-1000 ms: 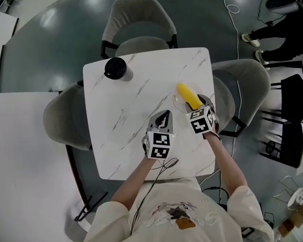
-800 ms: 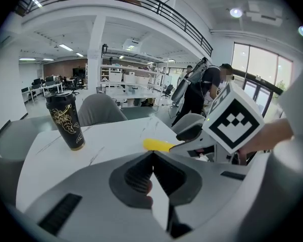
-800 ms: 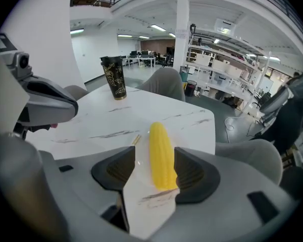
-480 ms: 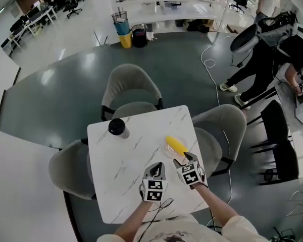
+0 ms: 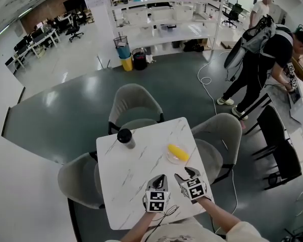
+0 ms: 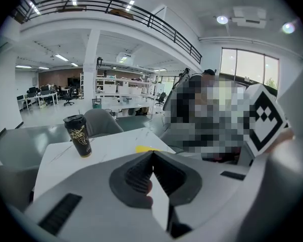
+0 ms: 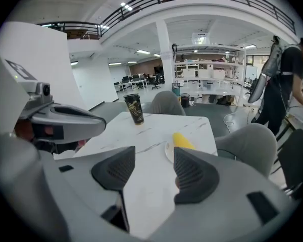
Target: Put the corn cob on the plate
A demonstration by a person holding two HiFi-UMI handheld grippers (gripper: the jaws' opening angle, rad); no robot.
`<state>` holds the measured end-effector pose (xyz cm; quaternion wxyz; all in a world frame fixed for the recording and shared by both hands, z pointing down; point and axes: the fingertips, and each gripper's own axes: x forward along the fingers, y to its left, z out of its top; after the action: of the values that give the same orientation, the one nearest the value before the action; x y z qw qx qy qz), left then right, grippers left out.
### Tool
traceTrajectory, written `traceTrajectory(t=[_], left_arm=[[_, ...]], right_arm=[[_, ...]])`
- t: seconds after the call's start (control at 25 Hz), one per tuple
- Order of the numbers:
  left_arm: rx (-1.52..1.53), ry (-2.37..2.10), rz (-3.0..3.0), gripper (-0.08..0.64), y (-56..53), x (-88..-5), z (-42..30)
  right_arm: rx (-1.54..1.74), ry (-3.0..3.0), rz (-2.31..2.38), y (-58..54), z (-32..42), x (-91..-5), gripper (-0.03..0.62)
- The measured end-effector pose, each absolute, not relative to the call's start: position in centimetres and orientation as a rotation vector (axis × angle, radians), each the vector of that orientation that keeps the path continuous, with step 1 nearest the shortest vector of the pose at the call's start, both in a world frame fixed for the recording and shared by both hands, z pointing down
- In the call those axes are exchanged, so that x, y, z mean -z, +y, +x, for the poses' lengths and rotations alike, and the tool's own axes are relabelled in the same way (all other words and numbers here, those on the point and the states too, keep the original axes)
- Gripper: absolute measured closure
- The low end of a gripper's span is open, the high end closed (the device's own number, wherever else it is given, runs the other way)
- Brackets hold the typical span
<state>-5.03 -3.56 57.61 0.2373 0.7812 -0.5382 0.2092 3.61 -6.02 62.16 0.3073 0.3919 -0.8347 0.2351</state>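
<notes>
The yellow corn cob [image 5: 178, 152] lies on a clear plate [image 5: 170, 159] at the right side of the white marble table [image 5: 123, 180]. It shows too in the right gripper view, the cob [image 7: 183, 140] resting on the plate [image 7: 168, 151] just beyond the jaws. My right gripper [image 5: 181, 177] hovers near the table's front edge, open and empty, a short way back from the plate. My left gripper [image 5: 161, 178] sits beside it on the left, jaws shut on nothing. In the left gripper view only a yellow sliver of the cob [image 6: 147, 148] peeks over the closed jaws.
A black tumbler [image 5: 125, 136] stands at the table's far left corner. Grey chairs [image 5: 135, 106] ring the table at the back, left and right. A person [image 5: 262, 69] bends over a bench at the far right, and cables [image 5: 207, 82] trail on the dark floor.
The head view has tilted up and pulled back, showing far more of the room. Both grippers have drawn back toward the table's front edge, away from the corn on its plate.
</notes>
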Motion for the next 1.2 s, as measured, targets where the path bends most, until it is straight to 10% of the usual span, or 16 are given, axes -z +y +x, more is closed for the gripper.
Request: traceTrajectory(t=[1.2], left_arm=[[-0.446, -1.473, 2.315, 0.554, 10.1, -45.4, -4.9]], right_arm=[[-0.664, -2.519, 1.276, 9.6, 3.9, -43.3, 0.397]])
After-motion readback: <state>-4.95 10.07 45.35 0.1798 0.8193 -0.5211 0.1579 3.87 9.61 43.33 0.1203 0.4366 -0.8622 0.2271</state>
